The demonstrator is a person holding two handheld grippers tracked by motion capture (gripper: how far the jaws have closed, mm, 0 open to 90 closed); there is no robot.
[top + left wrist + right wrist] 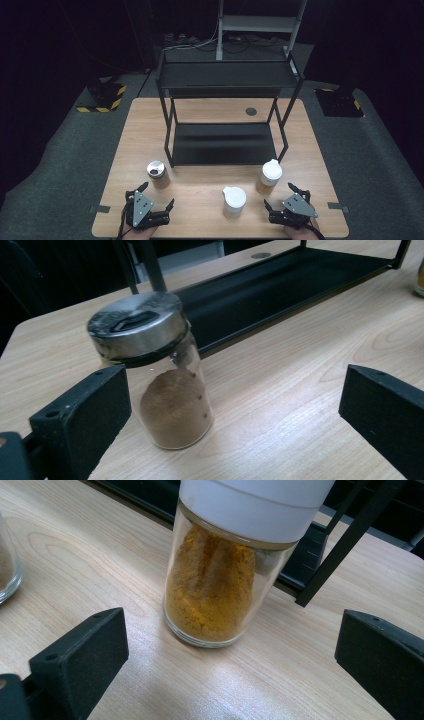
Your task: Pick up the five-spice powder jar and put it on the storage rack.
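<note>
Pale wood grain ran across the table (200, 107), and a black metal rack (225, 142) stood on it as the landmark, a thin-framed stand with two flat shelves. Just in front of the rack's left foot stood a round glass jar (159, 174) with a dull steel lid and brown powder filling its lower half; in the left gripper view the same jar (162, 375) stood upright on the wood, ahead of the jaws and nearer one of them. By the rack's right foot stood a second glass jar (269, 176), white-capped and packed with coarse yellow-orange powder, seen close in the right gripper view (225, 575) ahead of the jaws. A white-lidded pot (234, 201) sat farther from the rack, between the two jars and nearer the table's front edge. The left gripper (156, 196) and right gripper (278, 194) both lay at that front edge, well short of the rack, each with its blocky matte black jaws spread wide and holding nothing.
</note>
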